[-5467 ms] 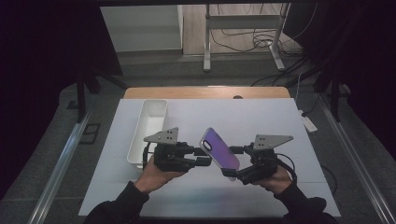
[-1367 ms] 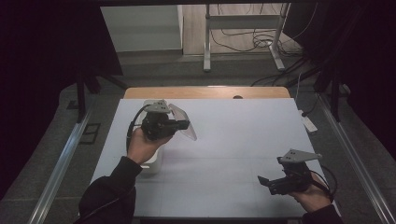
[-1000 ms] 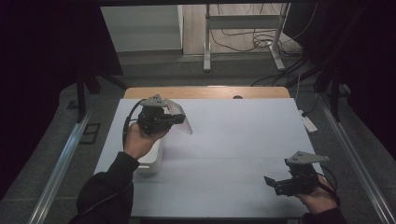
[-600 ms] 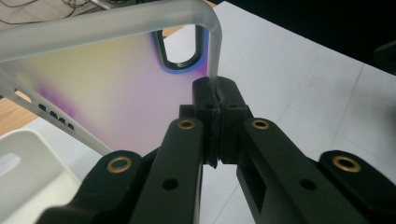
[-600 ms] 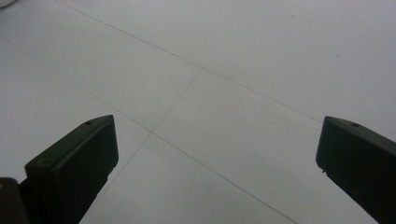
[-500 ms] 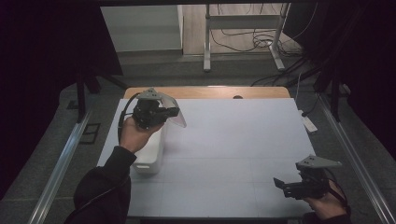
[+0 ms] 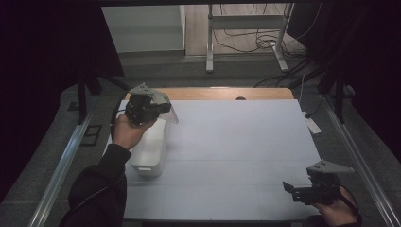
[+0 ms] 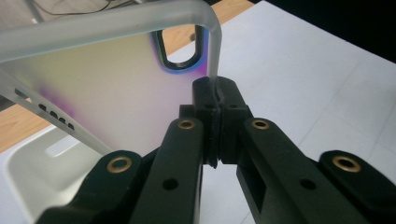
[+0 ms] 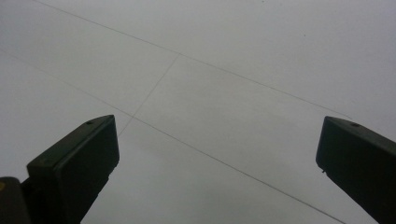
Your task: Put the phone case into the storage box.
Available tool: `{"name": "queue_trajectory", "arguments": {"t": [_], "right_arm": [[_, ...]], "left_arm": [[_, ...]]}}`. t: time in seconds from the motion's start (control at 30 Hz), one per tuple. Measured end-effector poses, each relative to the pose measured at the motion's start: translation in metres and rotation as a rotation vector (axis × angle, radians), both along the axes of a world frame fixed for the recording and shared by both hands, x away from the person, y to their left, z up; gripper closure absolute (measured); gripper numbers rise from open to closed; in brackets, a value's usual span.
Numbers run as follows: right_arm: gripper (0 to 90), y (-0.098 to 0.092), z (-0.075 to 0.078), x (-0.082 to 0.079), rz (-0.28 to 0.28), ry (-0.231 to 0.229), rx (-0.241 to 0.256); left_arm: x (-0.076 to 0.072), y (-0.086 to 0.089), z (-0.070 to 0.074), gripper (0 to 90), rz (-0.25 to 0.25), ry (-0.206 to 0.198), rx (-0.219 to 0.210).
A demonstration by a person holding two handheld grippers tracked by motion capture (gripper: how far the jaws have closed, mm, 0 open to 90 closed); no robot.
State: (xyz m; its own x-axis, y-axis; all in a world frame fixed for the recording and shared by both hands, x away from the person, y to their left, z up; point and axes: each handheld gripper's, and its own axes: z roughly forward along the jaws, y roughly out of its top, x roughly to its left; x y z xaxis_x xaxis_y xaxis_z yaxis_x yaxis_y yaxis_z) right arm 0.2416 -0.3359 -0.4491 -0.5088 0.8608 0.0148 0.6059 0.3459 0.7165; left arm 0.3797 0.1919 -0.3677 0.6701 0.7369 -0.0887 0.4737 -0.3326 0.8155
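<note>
Over the far end of a white bin (image 7: pixel 150 150) at the bench's (image 7: pixel 236 142) left edge, the left tool (image 8: pixel 215 105) clamps the rim of a frosted phone case (image 8: pixel 116 88), its lower part cut off by the jaws. The right tool (image 9: pixel 217 154), jaws wide apart, hangs over bare white bench near the front right corner.

The white surface (image 7: pixel 236 142) lies bare from its centre out to 12 and 3 o'clock, open for passage. At 9 o'clock the white bin (image 7: pixel 150 151) blocks the way, with the left hand-held gripper (image 7: pixel 161 109) and its frosted phone case (image 8: pixel 107 93) above it. The right hand-held gripper (image 7: pixel 295 190) sits at 5 o'clock.
</note>
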Motion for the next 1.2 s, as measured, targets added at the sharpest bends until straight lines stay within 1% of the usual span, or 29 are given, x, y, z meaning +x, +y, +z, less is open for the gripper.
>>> {"name": "queue_trajectory", "arguments": {"t": [0.2,0.4,0.6,0.8,0.9,1.2], "right_arm": [[0.0,-0.001,0.001,-0.002,-0.010,-0.004,0.003],[0.0,-0.002,0.001,-0.003,-0.013,-0.009,0.005],[0.0,-0.002,0.001,-0.003,-0.013,-0.010,0.007],[0.0,-0.002,0.001,-0.003,-0.012,-0.007,0.002],[0.0,-0.001,0.001,-0.003,-0.011,-0.006,0.001],[0.0,-0.001,0.000,-0.002,-0.004,-0.001,-0.002]], "left_arm": [[0.003,0.013,0.002,88.6,0.043,-0.003,0.018],[0.010,0.021,-0.001,88.7,0.090,0.005,0.030],[0.017,0.024,-0.005,88.6,0.120,0.015,0.046],[0.024,0.024,-0.008,88.6,0.143,0.022,0.052],[0.028,0.025,-0.011,88.6,0.163,0.026,0.067],[0.039,0.028,-0.022,88.6,0.200,0.044,0.072]]}}
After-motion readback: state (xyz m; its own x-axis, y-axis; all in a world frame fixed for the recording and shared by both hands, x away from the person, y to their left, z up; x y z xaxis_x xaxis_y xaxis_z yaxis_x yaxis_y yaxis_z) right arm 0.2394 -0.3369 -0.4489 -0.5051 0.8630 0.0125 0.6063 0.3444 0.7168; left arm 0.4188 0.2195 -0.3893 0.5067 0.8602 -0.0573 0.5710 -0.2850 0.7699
